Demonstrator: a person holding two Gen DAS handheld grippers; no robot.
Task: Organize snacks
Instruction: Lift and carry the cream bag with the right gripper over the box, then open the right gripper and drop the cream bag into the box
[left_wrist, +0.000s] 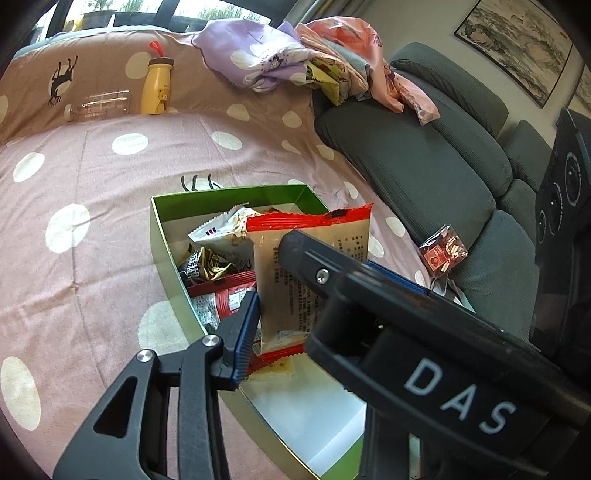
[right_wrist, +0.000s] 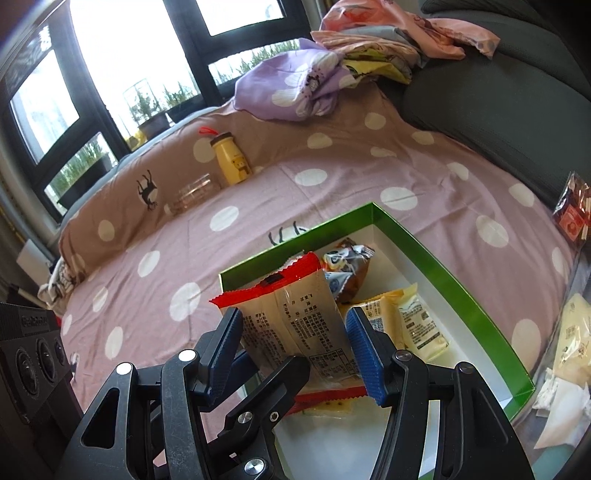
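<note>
A beige snack packet with red ends stands upright over the green box on the dotted bedspread. My right gripper is shut on it, a blue pad pressed on each long edge. My left gripper grips the packet's lower part. Its left pad touches the edge, and its other finger lies on the packet's face. In the left wrist view the right gripper's finger hides that one. Several snacks lie in the box: a grey-white packet, a panda packet and yellow packets.
A yellow bottle and a clear bottle on its side rest by the pillow. Crumpled cloths lie at the back. A small red packet sits on the grey sofa. More packets lie to the right.
</note>
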